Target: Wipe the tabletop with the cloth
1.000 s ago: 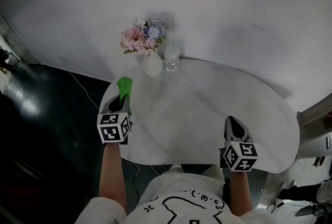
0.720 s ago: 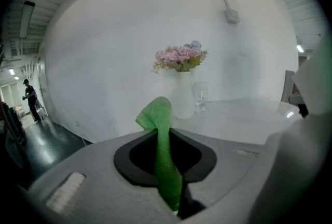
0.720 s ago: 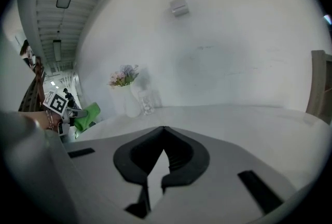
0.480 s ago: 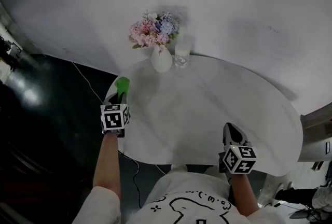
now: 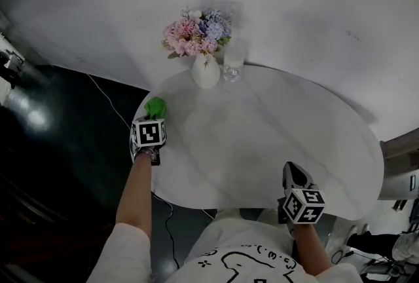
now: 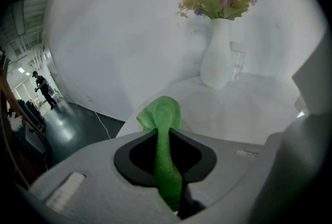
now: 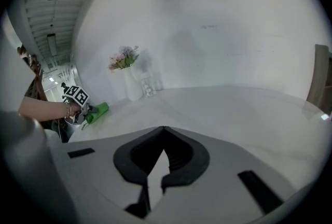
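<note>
A green cloth (image 5: 156, 107) is pinched in my left gripper (image 5: 153, 119) at the left rim of the white oval table (image 5: 275, 137). In the left gripper view the cloth (image 6: 165, 148) runs between the shut jaws, and its bunched end (image 6: 161, 112) sticks out past the tips over the table edge. My right gripper (image 5: 294, 174) rests near the table's front right edge, its jaws shut with nothing between them (image 7: 163, 129). From the right gripper view the cloth (image 7: 96, 112) and the left gripper (image 7: 78, 101) show far off at the left.
A white vase of pink and blue flowers (image 5: 205, 69) and a clear glass (image 5: 233, 64) stand at the back of the table against the white wall. A dark floor with a cable (image 5: 108, 111) lies left of the table. A person walks in the distance (image 6: 44, 89).
My left gripper has moved forward along the table's left rim with the cloth. The head view has shifted, so vase and glass sit further right. The right gripper has barely moved.
</note>
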